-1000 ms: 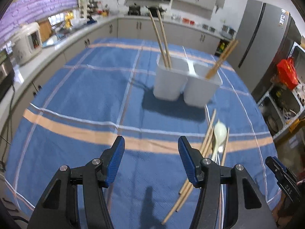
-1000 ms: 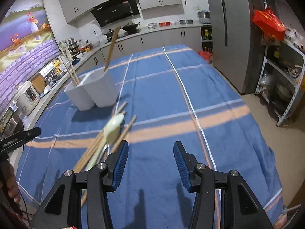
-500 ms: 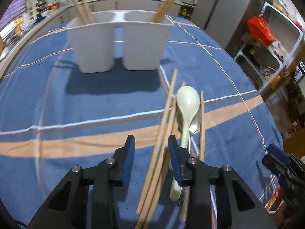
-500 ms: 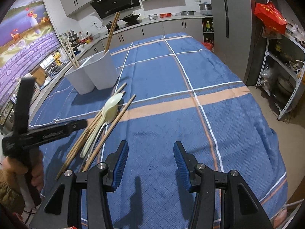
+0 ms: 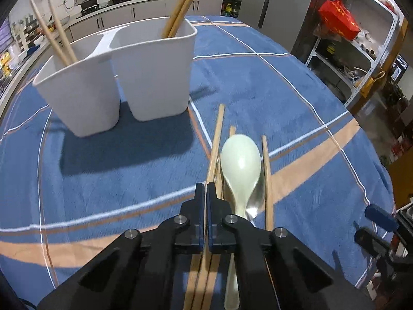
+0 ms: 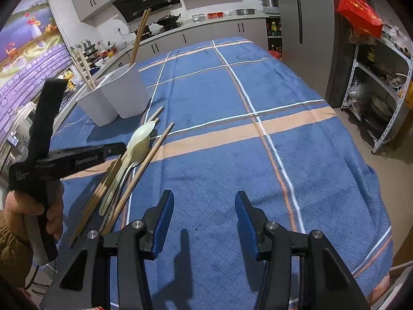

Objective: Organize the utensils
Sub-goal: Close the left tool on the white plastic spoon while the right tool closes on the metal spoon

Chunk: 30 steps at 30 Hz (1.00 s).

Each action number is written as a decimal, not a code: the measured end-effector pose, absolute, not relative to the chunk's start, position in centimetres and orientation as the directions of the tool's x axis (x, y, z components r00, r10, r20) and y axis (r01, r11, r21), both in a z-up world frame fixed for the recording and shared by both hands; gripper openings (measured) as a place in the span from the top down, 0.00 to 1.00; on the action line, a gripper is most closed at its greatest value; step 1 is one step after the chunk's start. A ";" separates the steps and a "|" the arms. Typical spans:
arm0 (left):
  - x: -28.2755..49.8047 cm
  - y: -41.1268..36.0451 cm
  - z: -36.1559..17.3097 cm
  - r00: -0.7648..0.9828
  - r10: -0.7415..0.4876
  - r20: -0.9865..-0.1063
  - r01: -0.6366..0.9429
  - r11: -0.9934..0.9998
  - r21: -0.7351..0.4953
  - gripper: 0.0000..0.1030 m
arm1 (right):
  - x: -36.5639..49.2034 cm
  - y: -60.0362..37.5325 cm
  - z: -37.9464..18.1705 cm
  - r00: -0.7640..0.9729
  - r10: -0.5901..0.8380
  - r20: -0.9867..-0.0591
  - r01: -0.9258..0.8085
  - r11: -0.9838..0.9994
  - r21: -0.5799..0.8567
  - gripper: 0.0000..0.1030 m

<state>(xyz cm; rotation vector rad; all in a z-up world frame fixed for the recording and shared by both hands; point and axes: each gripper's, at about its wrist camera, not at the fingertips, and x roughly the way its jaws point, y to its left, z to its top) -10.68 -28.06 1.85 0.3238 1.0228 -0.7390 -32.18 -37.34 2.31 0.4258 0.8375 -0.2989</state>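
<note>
Left wrist — chopstick (image 5: 216, 139) within shut claw (image 5: 206, 193)

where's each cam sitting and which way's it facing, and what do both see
Left wrist: sits on the left gripper, tilted down at the blue tablecloth; its own jaws are shut on a chopstick beside the pale spoon, white holder beyond.
Right wrist: sits on the right gripper, jaws open over bare cloth; a hand and the left gripper show at left.
Shared: holder, spoon, loose chopsticks, tablecloth, red bag.
</note>
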 end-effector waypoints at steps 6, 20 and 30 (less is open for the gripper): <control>-9.9 -29.4 1.9 0.293 -0.403 -0.867 0.719 0.691 -0.078 0.99 | -30.5 -36.2 2.9 0.632 -0.073 -0.771 0.362 0.908 0.211 0.48; -9.7 -29.2 1.9 0.231 -0.455 -0.860 0.757 0.639 -0.134 1.00 | -28.4 -35.3 2.8 0.637 -0.061 -0.769 0.355 0.908 0.222 0.48; -8.8 -24.6 1.4 0.272 -0.421 -0.865 0.696 0.707 -0.125 1.00 | -26.8 -34.6 2.8 0.638 -0.021 -0.770 0.325 0.914 0.245 0.48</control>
